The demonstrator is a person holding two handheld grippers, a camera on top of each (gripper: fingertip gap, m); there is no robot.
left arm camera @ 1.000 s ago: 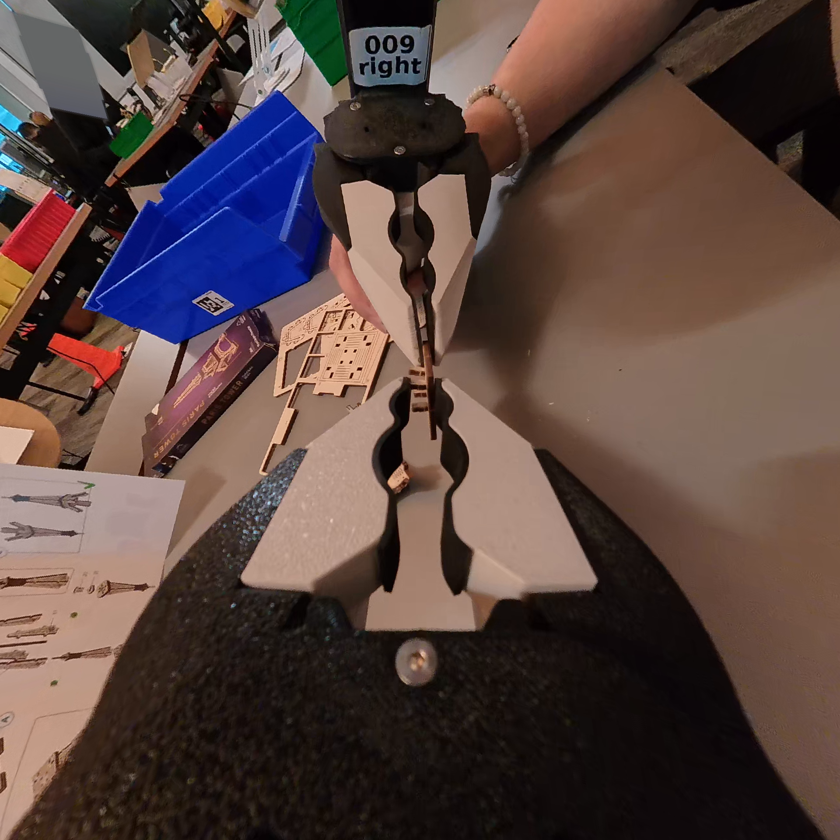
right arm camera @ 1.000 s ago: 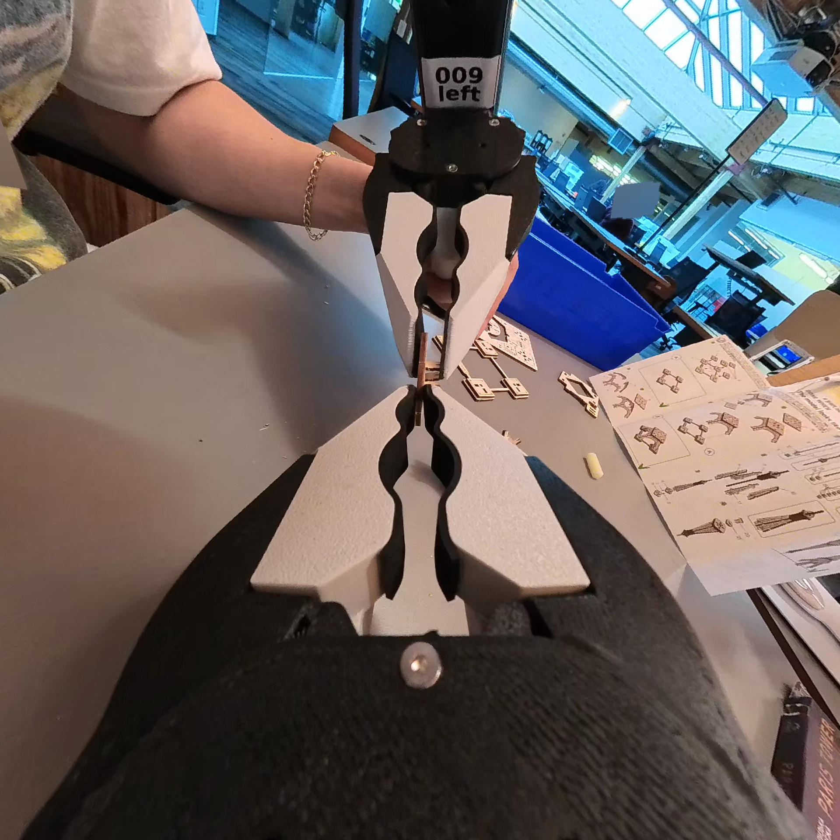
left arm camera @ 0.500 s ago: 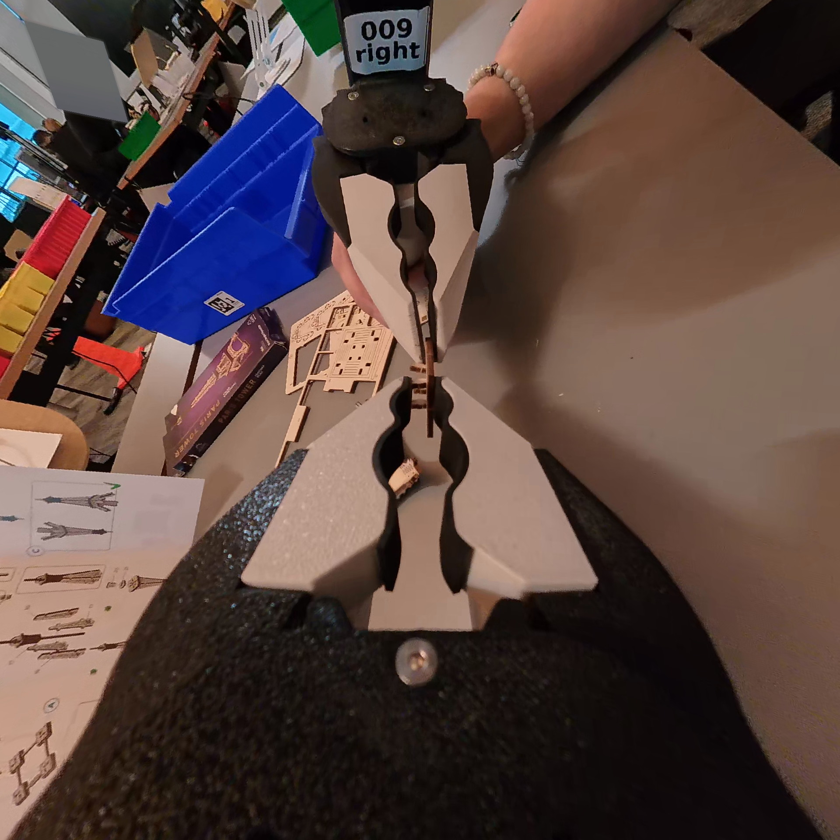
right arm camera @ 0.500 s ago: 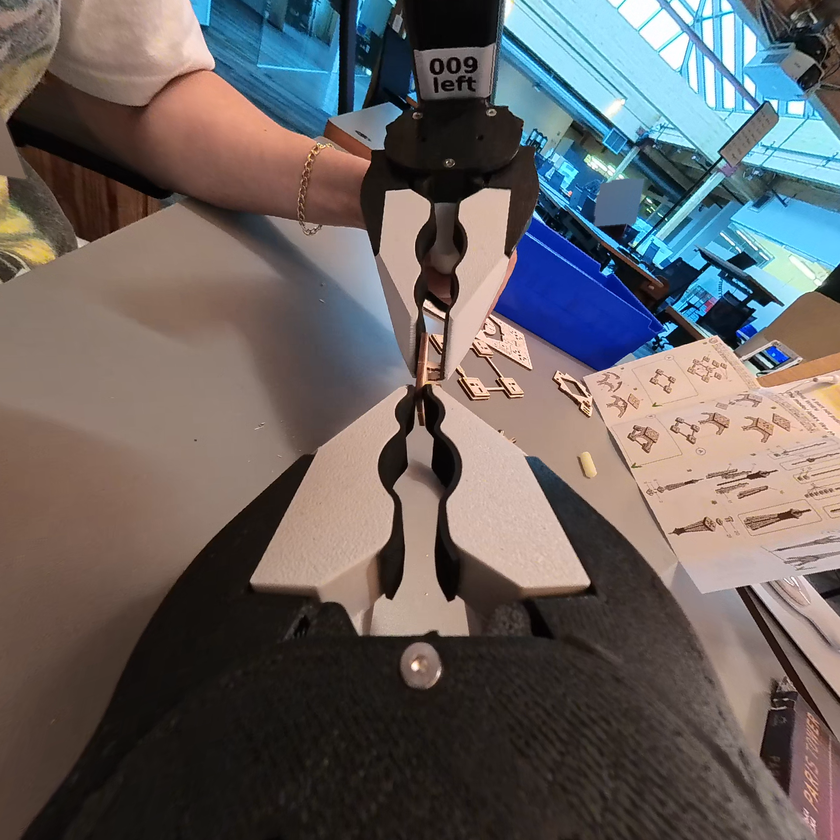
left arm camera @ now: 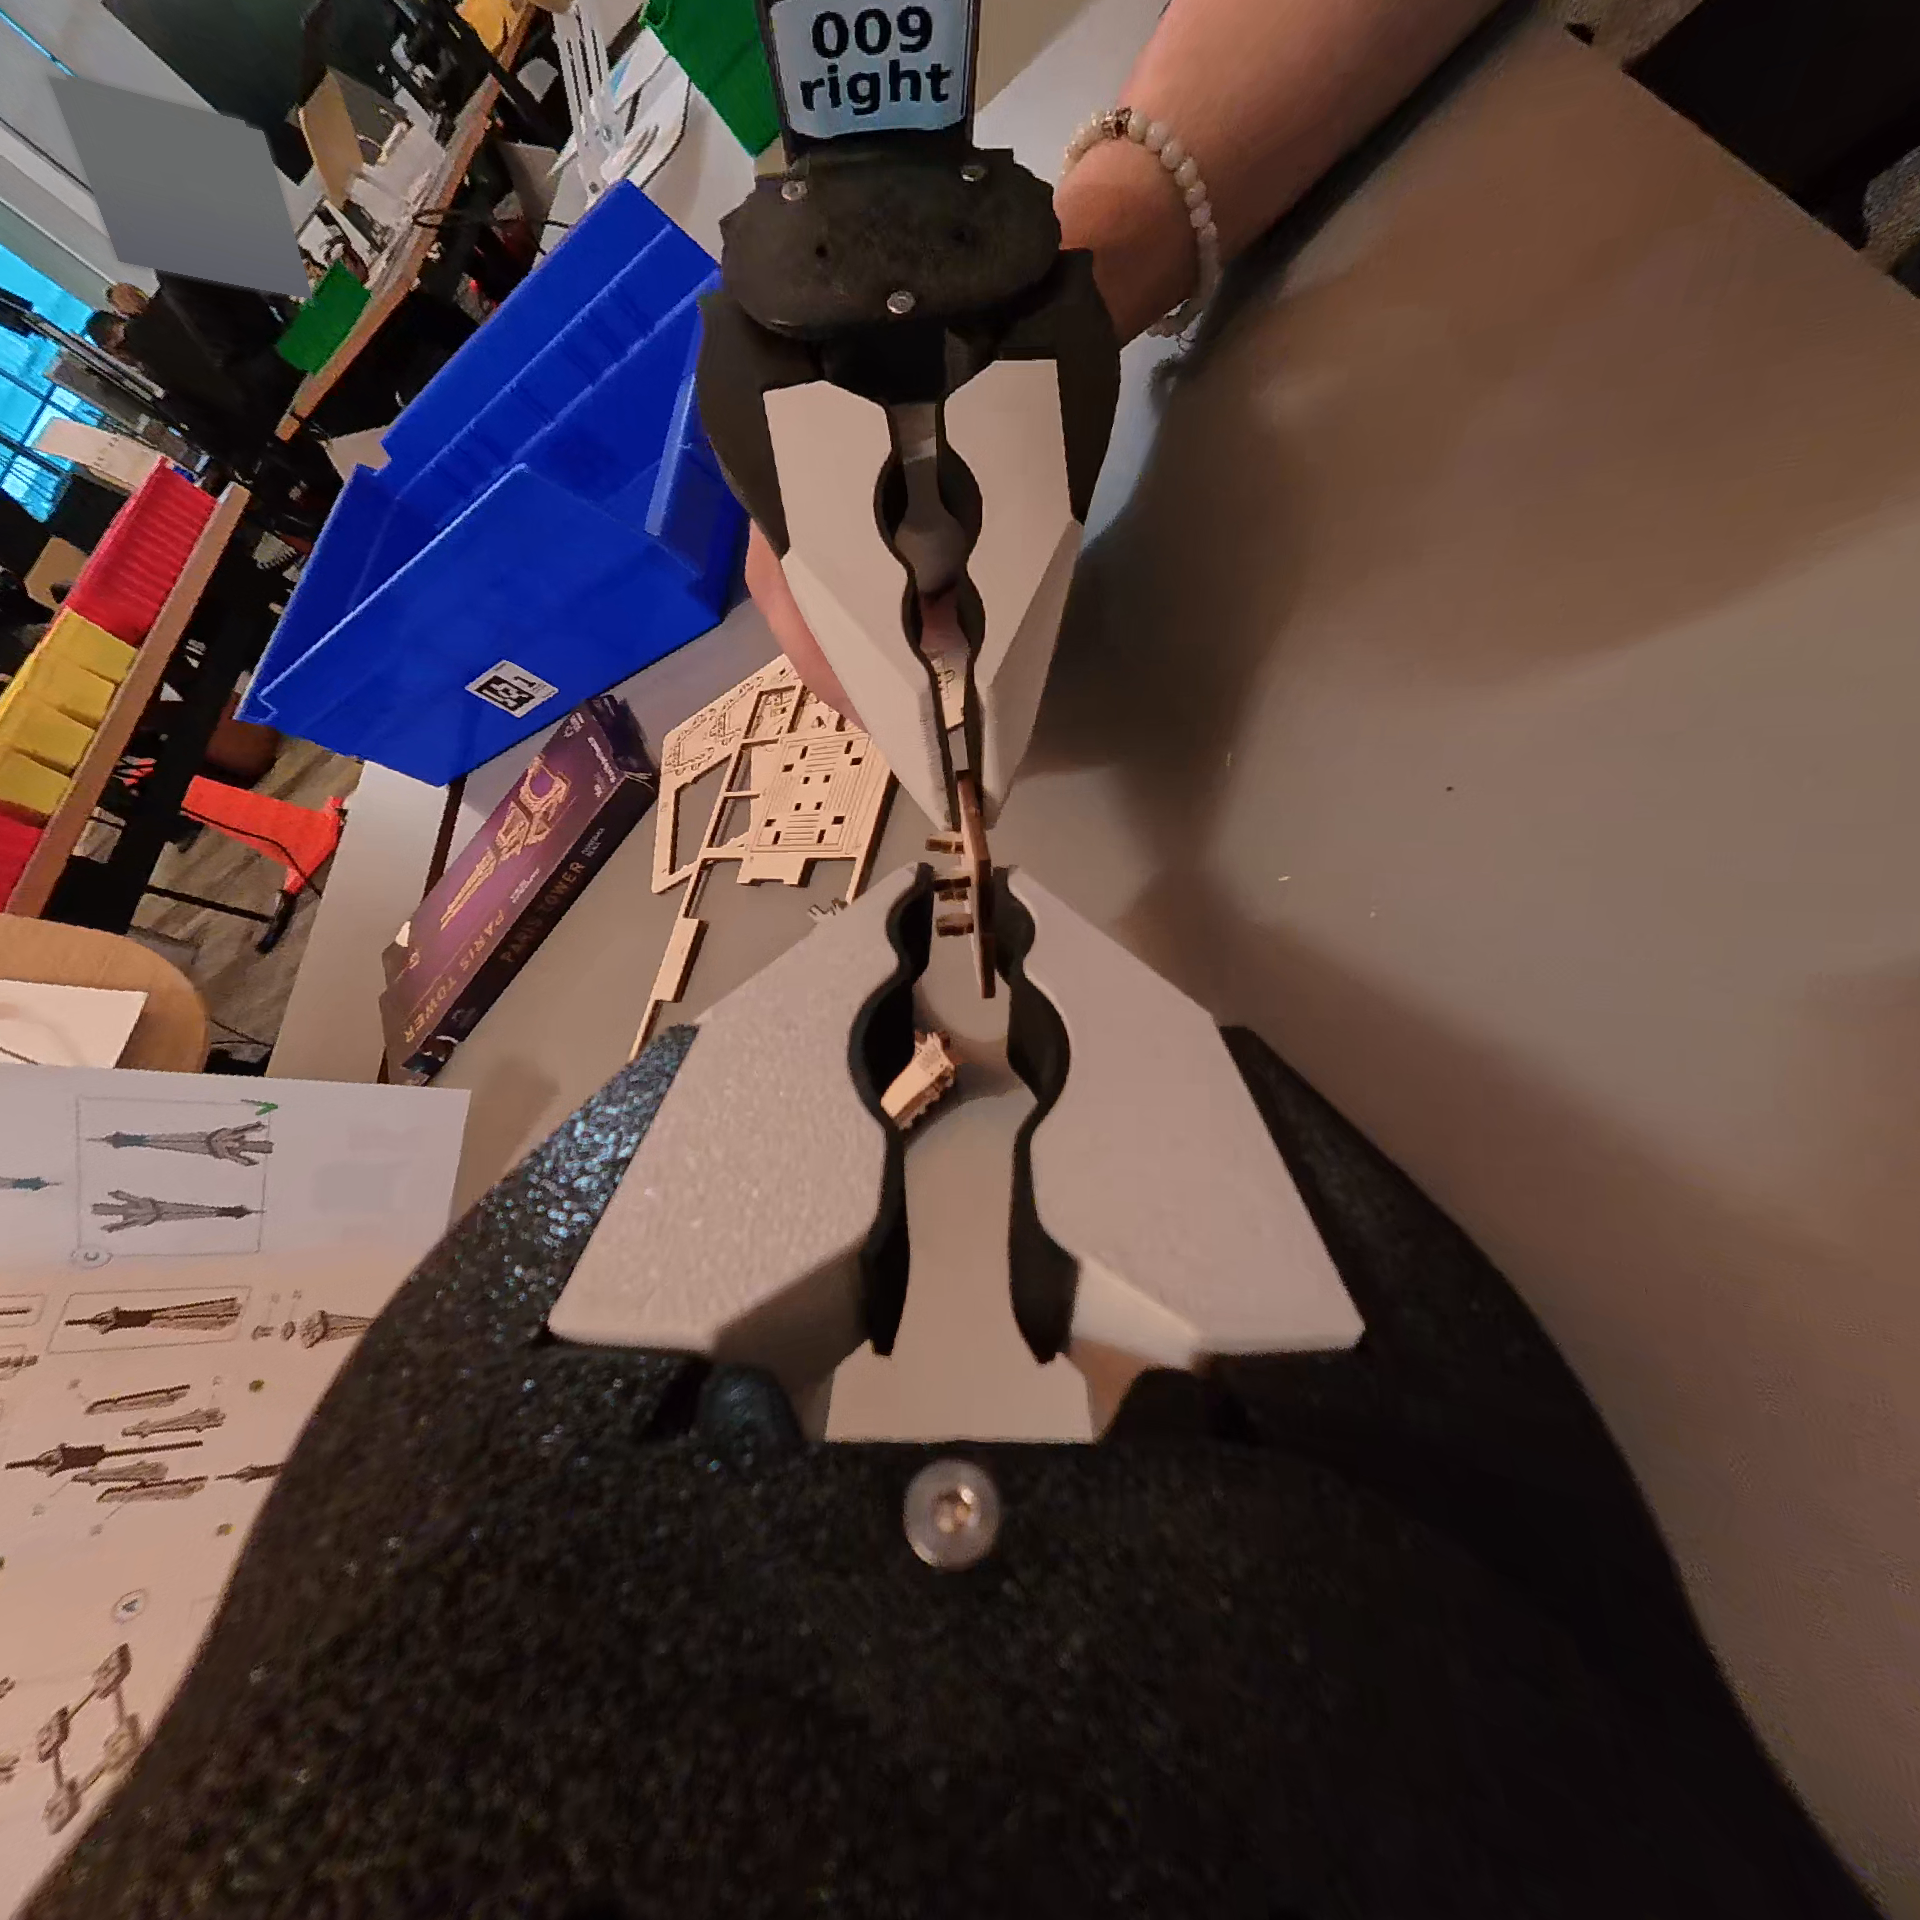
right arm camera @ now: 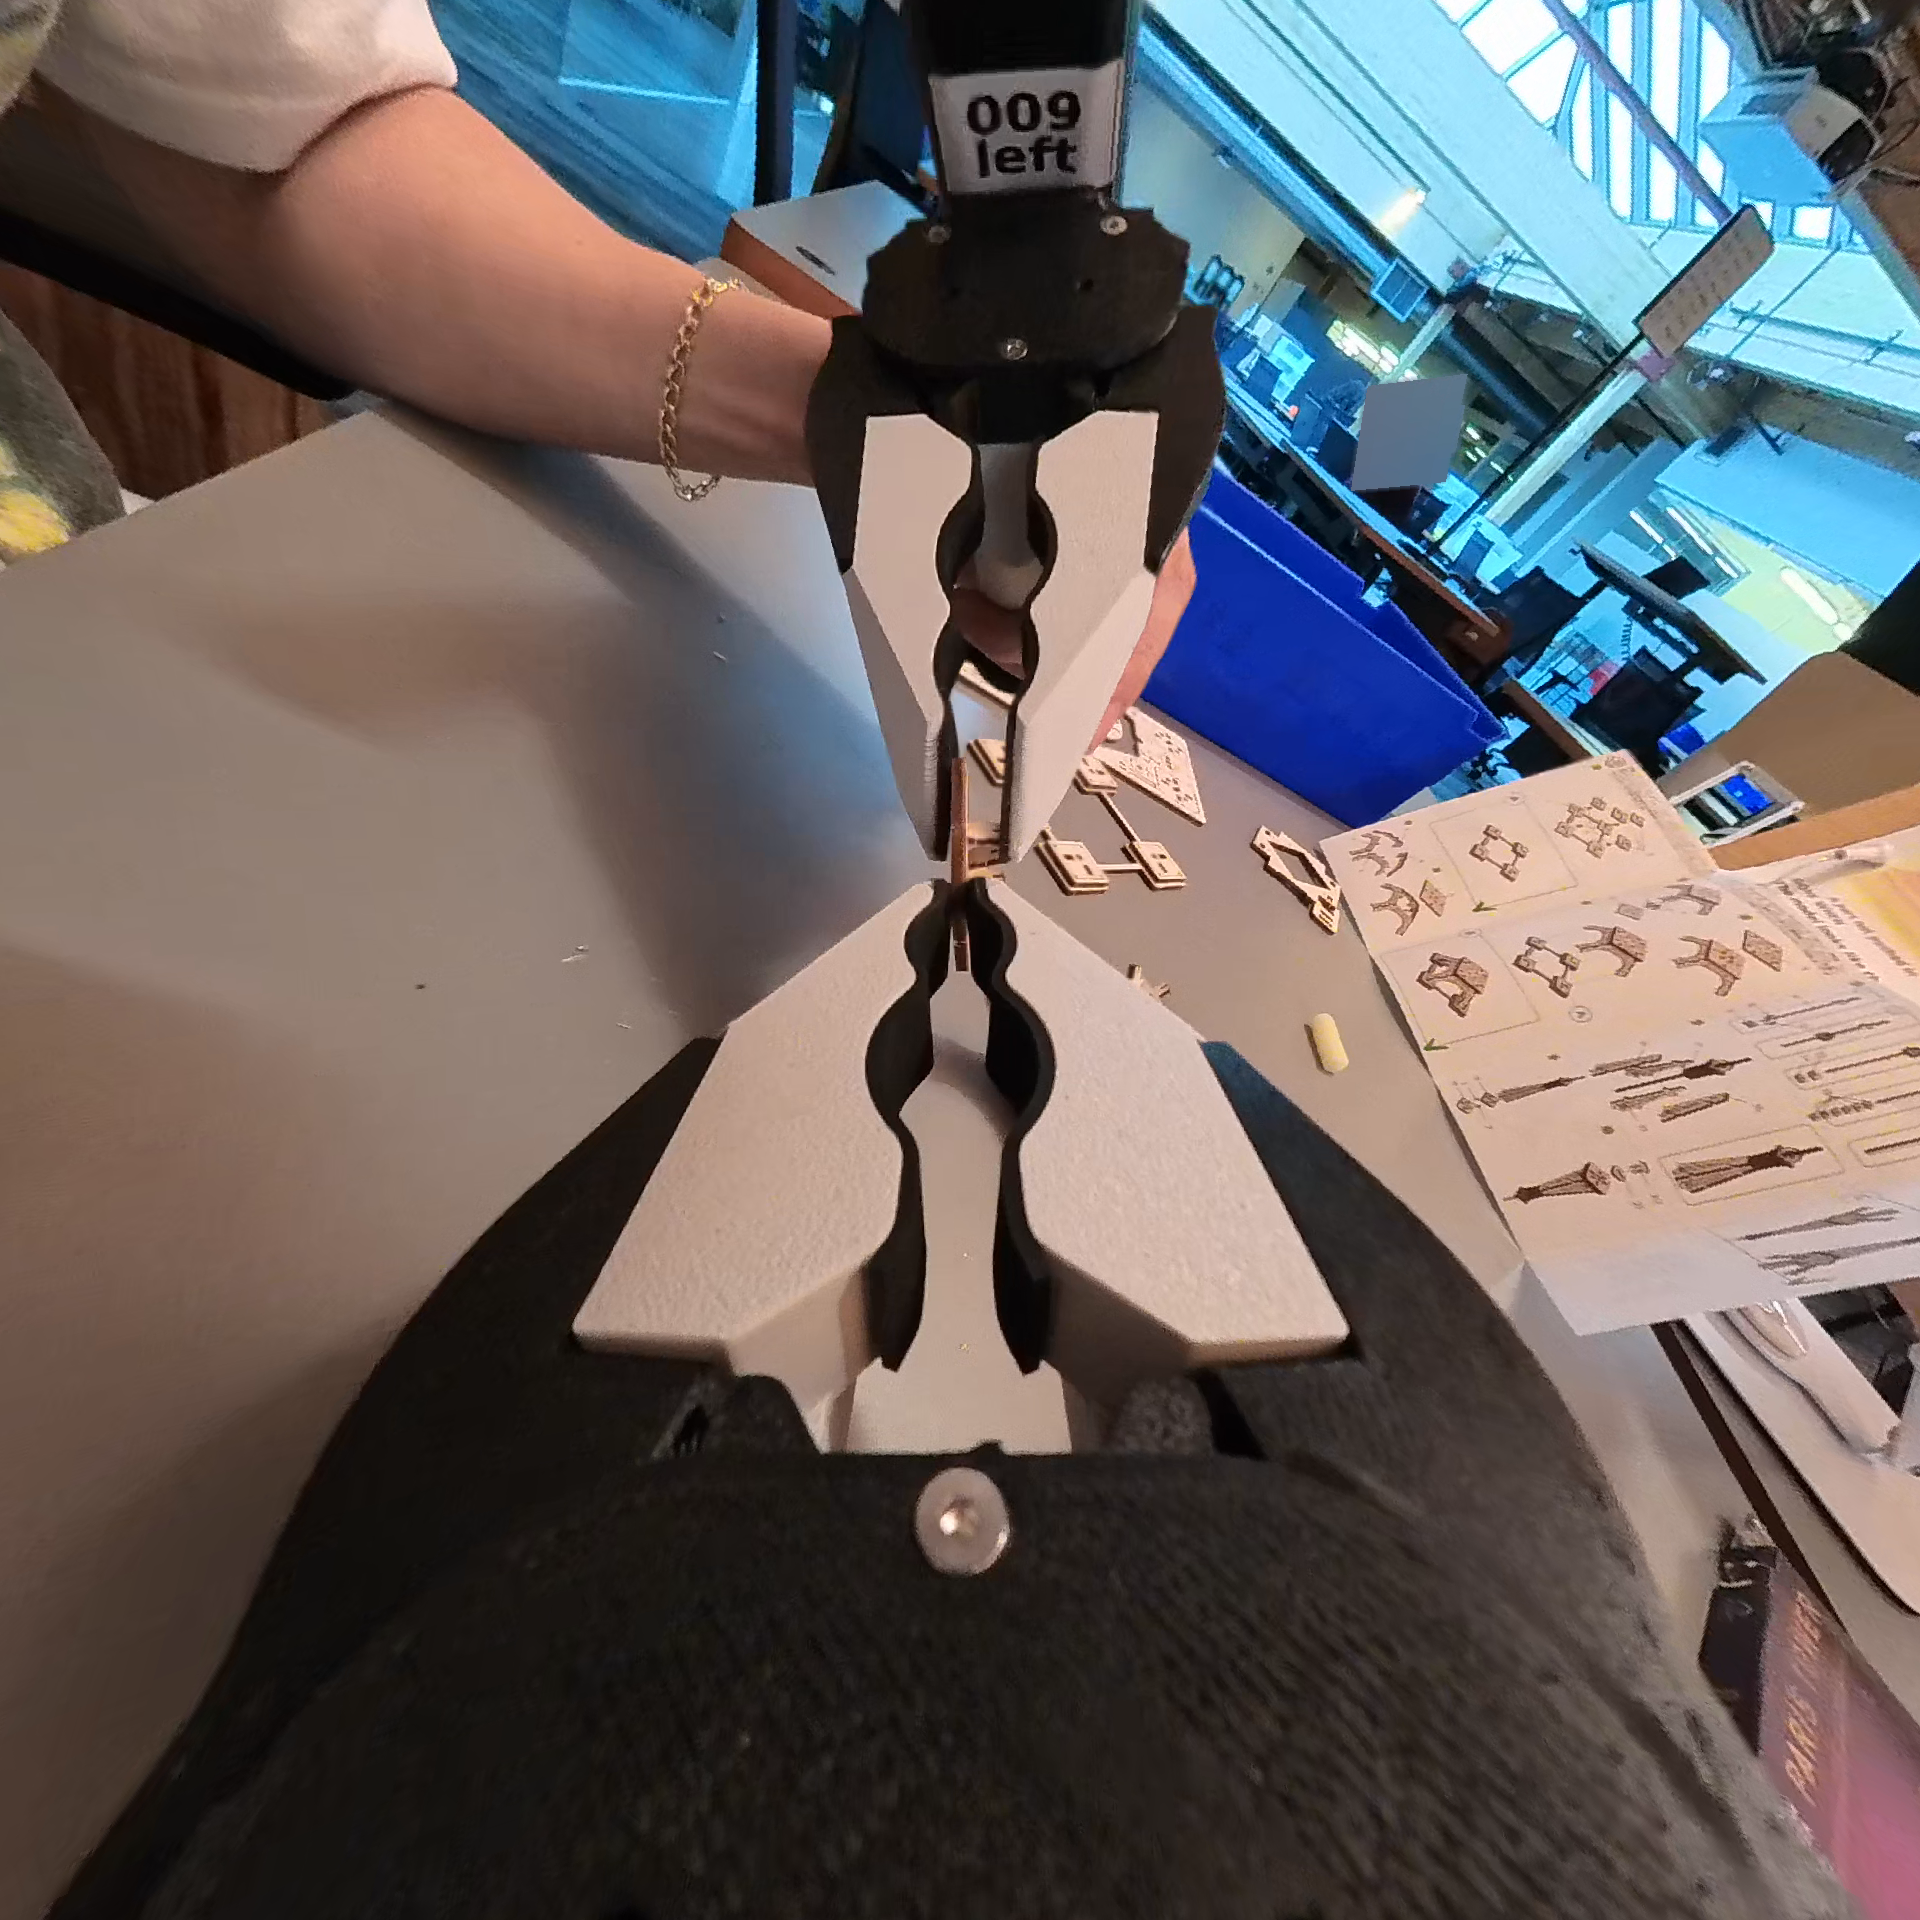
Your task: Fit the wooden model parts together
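Facing tip-to-tip, left claw & right claw both pinching wooden strip, wrists level.

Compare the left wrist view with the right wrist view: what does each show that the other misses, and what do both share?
Left wrist view only: a small pale wooden piece on the grey table below the left tongs.

Right wrist view only: a short cream peg lying on the table.

Both: the two tongs tip to tip around a thin brown wooden model part, the blue plastic bin, and the printed instruction sheet.
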